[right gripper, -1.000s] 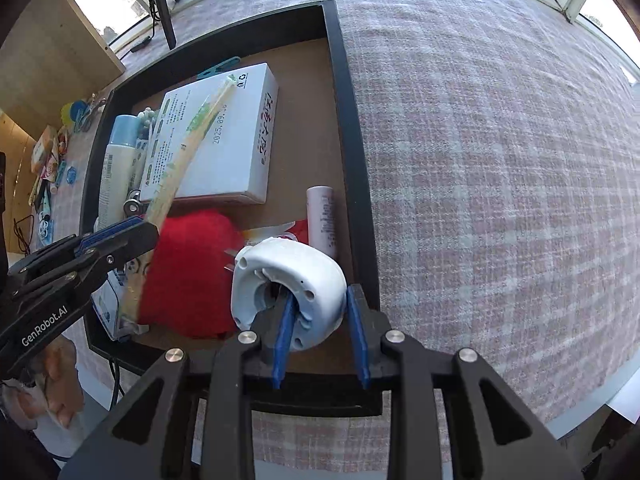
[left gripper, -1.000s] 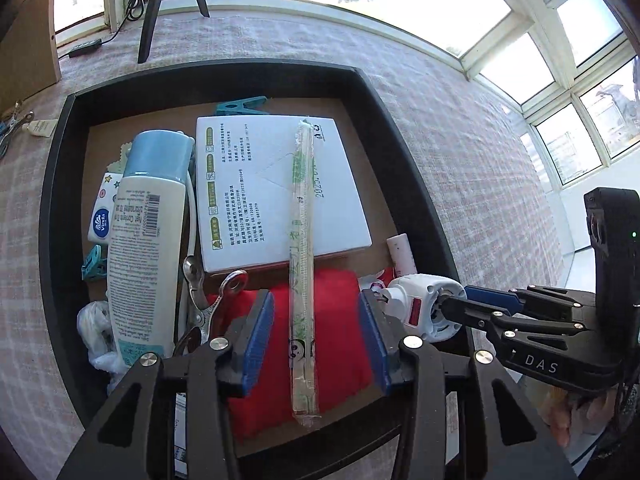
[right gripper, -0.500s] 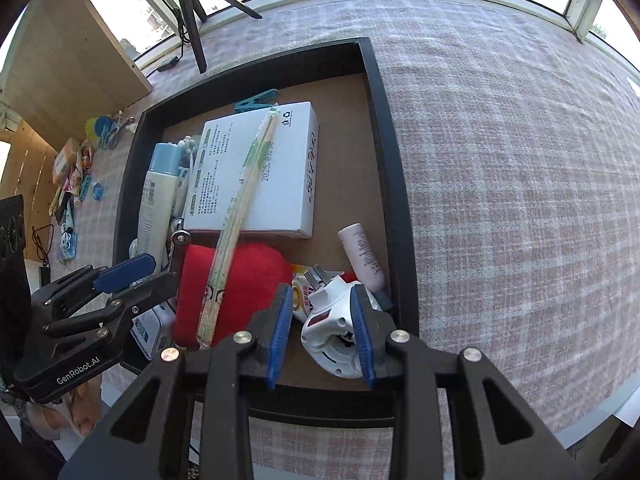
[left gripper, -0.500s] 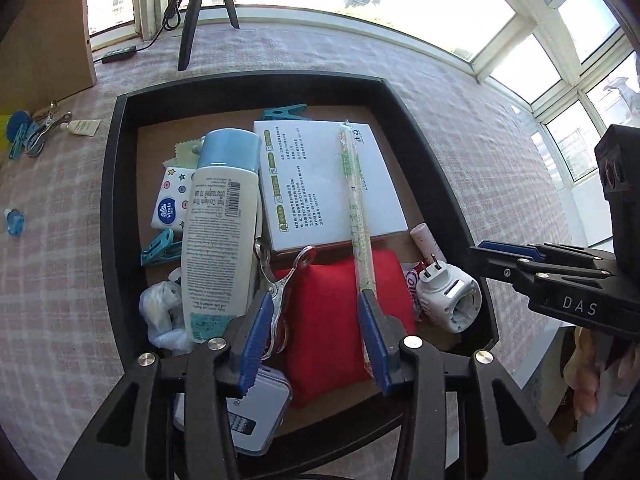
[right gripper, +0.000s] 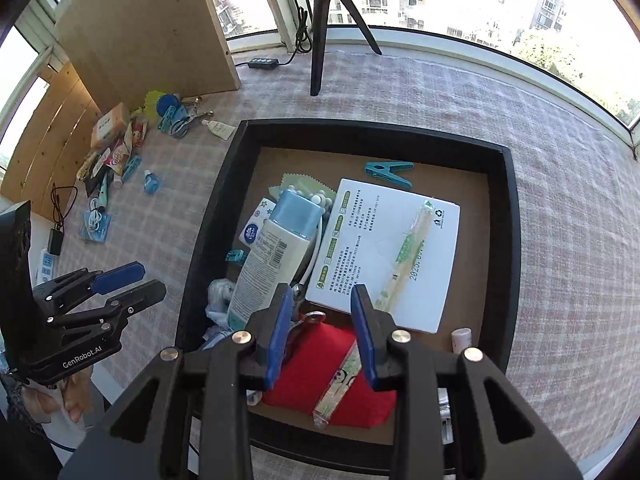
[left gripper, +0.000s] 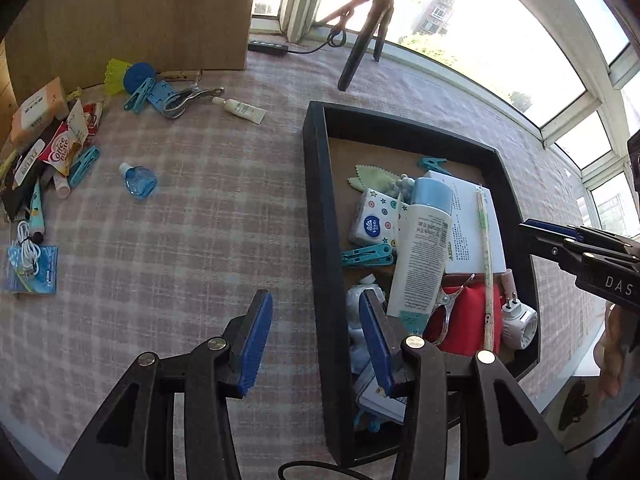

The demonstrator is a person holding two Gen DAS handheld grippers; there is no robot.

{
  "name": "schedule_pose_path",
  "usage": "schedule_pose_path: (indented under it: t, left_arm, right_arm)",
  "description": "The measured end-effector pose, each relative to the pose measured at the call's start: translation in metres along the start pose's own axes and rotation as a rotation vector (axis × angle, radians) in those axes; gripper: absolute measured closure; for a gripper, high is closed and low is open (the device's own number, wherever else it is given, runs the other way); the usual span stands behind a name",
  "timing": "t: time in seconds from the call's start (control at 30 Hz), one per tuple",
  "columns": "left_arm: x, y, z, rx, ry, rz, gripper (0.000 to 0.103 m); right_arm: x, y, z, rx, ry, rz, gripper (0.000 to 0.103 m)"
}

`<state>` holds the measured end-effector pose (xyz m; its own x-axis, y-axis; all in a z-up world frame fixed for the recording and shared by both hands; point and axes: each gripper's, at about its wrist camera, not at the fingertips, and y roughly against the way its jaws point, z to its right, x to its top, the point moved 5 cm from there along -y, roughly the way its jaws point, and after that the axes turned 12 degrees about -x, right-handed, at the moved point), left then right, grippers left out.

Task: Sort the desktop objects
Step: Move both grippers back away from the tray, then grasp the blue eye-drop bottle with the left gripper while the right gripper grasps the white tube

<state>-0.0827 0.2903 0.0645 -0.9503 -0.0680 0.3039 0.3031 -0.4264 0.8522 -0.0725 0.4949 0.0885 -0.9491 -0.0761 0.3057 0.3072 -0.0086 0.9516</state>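
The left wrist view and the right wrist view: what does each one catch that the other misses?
Only the left wrist view shows the white plug adapter in the tray's near right corner. Only the right wrist view shows the power strip off the table's left edge. Both share the black tray, the lotion bottle, the white box, the red pouch, the tripod and the loose clutter on the checked cloth.

I see a black tray (right gripper: pixel 512 240) holding a red pouch (right gripper: pixel 320 364) beneath my right claw's blue pads (right gripper: pixel 280 336), on a pink plaid cloth (right gripper: pixel 568 240).
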Motion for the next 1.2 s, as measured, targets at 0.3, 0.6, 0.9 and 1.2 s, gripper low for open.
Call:
schedule_pose_path:
  t: [0.3, 0.6, 0.9, 1.2]
  left_arm:
    - [0.034, 0.018, -0.094, 0.076, 0.169, 0.029, 0.06]
    - [0.076, -0.011, -0.154, 0.099, 0.358, 0.03, 0.06]
    - [0.092, -0.045, -0.178, 0.13, 0.441, 0.007, 0.06]
    - [0.094, -0.059, -0.18, 0.154, 0.437, 0.005, 0.06]
  right_arm:
    - [0.07, -0.017, -0.067, 0.005, 0.14, 0.024, 0.065]
    - [0.138, -0.068, -0.15, -0.007, 0.344, 0.029, 0.058]
    - [0.192, -0.147, -0.192, 0.002, 0.421, -0.031, 0.058]
    - [0.201, -0.178, -0.206, 0.045, 0.417, -0.09, 0.058]
